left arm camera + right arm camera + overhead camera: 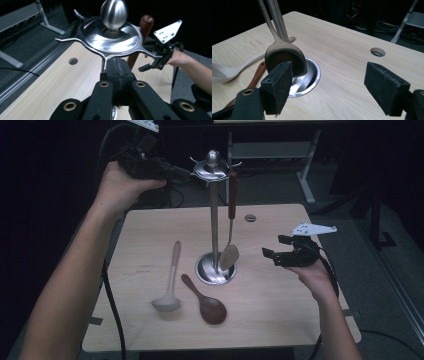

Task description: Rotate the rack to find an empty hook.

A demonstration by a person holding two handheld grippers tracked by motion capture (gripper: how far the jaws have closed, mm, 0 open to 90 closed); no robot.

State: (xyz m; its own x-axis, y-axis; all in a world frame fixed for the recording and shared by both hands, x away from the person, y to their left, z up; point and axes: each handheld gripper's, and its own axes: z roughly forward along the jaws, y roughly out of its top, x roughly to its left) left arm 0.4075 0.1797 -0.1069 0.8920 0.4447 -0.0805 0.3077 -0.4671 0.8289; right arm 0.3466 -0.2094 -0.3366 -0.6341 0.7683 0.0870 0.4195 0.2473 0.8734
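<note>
Steel spatula [230, 255] hangs vertical, blade down

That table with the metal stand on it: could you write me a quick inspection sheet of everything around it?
Surface: pale wooden table, round hole near far edge.
Job's things: steel utensil stand, round base; a red-handled metal turner hangs from its top rack. White ladle and brown wooden spoon lie flat beside the base.
Clutter: nothing seen.
Grippers: left tongs shut on a prong of the stand's top rack; right tongs open, near the turner's blade, holding nothing.
Cables: black cable runs down under the left arm, another past the right wrist.
Surroundings: dark room, grey floor, white table frame behind.
</note>
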